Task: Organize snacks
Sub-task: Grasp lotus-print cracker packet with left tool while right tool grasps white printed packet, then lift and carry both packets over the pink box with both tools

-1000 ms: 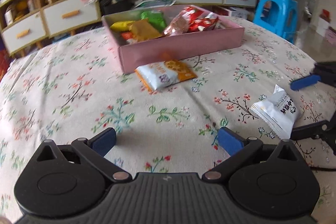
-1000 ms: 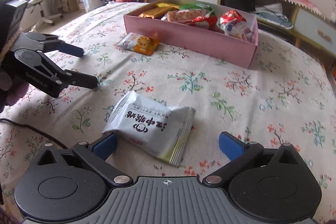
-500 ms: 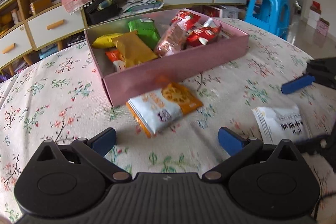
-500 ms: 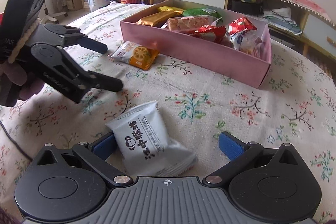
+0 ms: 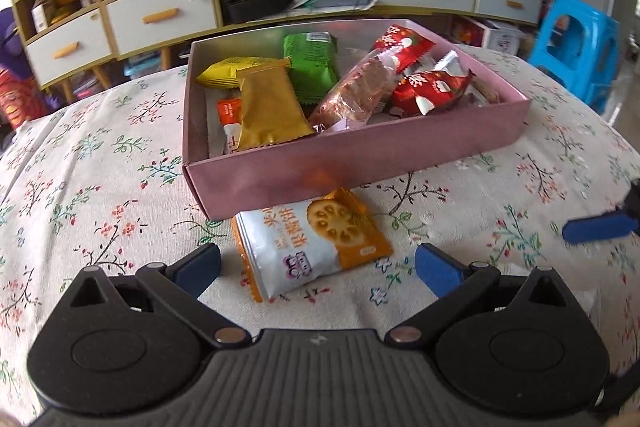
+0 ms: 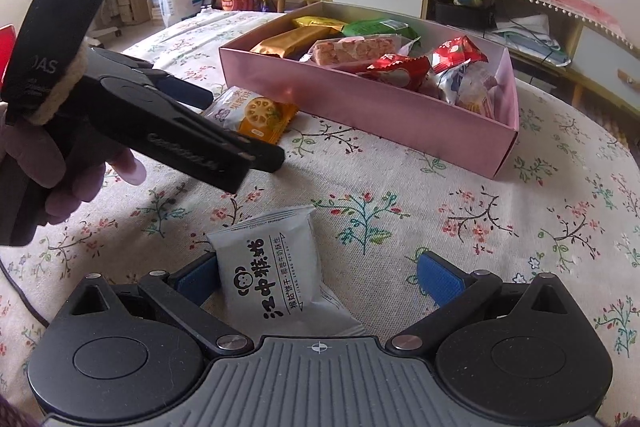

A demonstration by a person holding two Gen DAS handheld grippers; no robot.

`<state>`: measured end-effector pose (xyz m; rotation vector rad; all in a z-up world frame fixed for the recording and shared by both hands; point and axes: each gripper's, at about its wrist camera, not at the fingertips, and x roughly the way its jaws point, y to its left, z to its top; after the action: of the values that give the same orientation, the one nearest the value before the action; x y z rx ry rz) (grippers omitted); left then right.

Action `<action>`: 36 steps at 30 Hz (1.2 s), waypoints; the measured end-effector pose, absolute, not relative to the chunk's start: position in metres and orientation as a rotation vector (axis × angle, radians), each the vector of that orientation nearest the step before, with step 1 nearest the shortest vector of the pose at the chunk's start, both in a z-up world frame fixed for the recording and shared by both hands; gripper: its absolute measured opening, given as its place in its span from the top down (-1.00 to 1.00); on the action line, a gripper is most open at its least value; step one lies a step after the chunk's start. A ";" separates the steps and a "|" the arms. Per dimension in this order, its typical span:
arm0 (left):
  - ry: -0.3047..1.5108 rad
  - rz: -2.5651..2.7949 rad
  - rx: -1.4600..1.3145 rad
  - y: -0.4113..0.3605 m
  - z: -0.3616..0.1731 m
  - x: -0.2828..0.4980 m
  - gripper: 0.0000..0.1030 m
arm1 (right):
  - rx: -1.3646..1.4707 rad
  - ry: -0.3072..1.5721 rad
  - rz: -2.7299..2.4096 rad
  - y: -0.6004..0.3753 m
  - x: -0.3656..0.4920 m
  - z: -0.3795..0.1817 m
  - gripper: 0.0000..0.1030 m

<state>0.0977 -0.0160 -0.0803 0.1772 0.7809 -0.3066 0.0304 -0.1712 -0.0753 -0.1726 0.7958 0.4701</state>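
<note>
Left gripper (image 5: 318, 265), jaws spread, is straddling the orange packet (image 5: 312, 241) lying on the tablecloth (image 5: 100, 187) against the pink box (image 5: 360, 163). Right gripper (image 6: 320, 277), jaws spread, is framing the white packet (image 6: 272, 271), its left pad touching it.

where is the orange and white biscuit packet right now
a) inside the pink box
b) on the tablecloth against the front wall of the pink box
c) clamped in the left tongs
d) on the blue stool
b: the orange and white biscuit packet lies on the floral tablecloth just outside the pink box, ahead of the open left tongs.
</note>
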 end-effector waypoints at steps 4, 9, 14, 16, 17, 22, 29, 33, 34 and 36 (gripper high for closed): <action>0.792 -0.265 0.161 -0.020 -0.079 0.097 -1.00 | -0.175 0.801 0.463 -0.170 0.031 -0.075 -0.99; 0.790 -0.236 0.146 -0.019 -0.078 0.097 -0.96 | -0.187 0.804 0.458 -0.168 0.030 -0.074 -0.97; 0.786 -0.227 0.138 -0.015 -0.074 0.097 -0.67 | -0.215 0.787 0.470 -0.166 0.026 -0.069 -0.75; 0.784 -0.227 0.138 -0.012 -0.073 0.096 -0.55 | -0.236 0.773 0.477 -0.163 0.024 -0.068 -0.62; 0.783 -0.228 0.137 -0.011 -0.073 0.095 -0.47 | -0.241 0.768 0.484 -0.162 0.022 -0.067 -0.57; 0.785 -0.236 0.130 -0.004 -0.070 0.094 -0.25 | -0.218 0.773 0.518 -0.160 0.021 -0.065 -0.06; 0.802 -0.253 0.119 0.002 -0.067 0.094 -0.16 | -0.215 0.783 0.528 -0.156 0.021 -0.063 0.08; 0.813 -0.268 0.101 0.005 -0.065 0.093 -0.14 | -0.191 0.798 0.519 -0.156 0.025 -0.062 0.09; 0.814 -0.271 0.100 0.006 -0.065 0.093 -0.14 | -0.181 0.803 0.517 -0.157 0.027 -0.061 0.09; 0.815 -0.276 0.097 0.007 -0.065 0.093 -0.13 | -0.157 0.811 0.513 -0.157 0.030 -0.059 0.09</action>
<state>0.0930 0.0074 -0.0646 0.0973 0.8151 -0.2758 0.0302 -0.1573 -0.0589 -0.1566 0.8109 0.5135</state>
